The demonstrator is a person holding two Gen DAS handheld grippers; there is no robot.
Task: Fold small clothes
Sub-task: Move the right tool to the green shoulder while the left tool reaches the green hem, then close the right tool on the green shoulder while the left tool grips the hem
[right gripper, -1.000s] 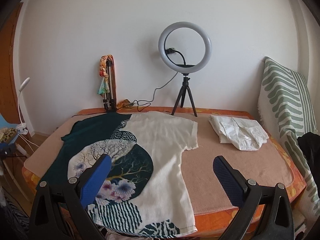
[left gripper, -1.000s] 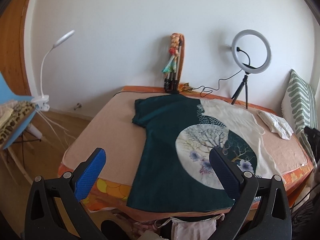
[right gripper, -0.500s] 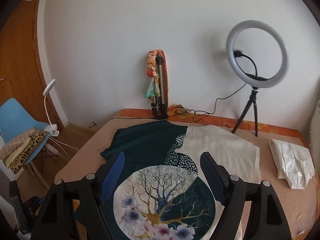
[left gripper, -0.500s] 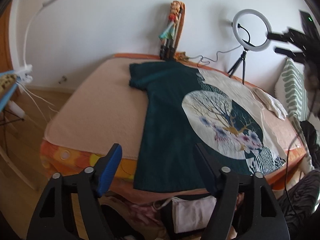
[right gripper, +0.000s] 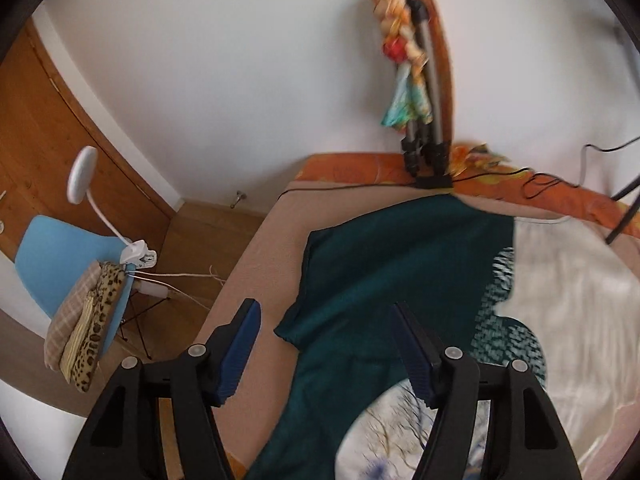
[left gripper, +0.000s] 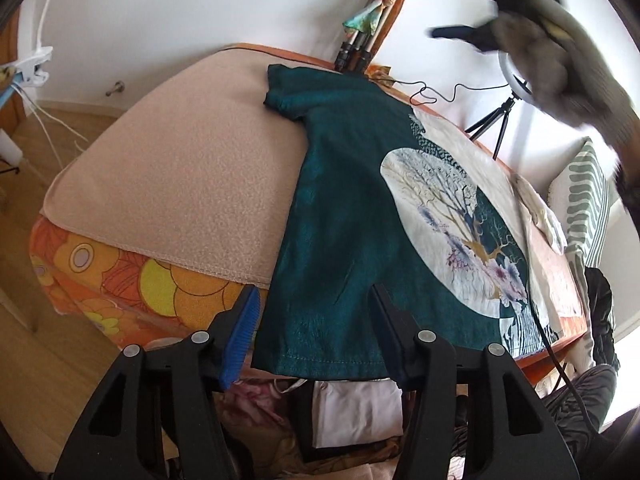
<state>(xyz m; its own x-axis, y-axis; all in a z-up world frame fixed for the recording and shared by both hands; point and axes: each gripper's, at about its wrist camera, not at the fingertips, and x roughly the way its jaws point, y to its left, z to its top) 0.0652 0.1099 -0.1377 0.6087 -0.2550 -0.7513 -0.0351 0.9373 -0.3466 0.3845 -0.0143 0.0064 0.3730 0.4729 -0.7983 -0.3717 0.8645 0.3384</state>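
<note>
T-shirt (left gripper: 344, 216), teal and cream with a round tree print, lies spread flat on a bed's tan blanket (left gripper: 184, 184), its hem at the near edge. We hold the left gripper (left gripper: 312, 332) over that hem: its jaws, which have just been closing, stand about half apart with the teal hem corner seen between them, and the pads do not press on the cloth. We hold the right gripper (right gripper: 326, 344) above the teal sleeve (right gripper: 316, 280); its jaws, also just closing, stand well apart with nothing in their grip, the sleeve's edge showing between them. Left of the left jaws, an orange flowered sheet (left gripper: 120, 284) shows under the blanket. Beyond the right jaws, a folded tripod (right gripper: 424, 120) with a bright scarf tied on leans against the white wall. Far to their left, a blue chair (right gripper: 56, 256) carries folded cloth and a clip lamp (right gripper: 82, 176). In the left view, a blurred sleeved arm (left gripper: 560, 60) crosses the upper right.
</note>
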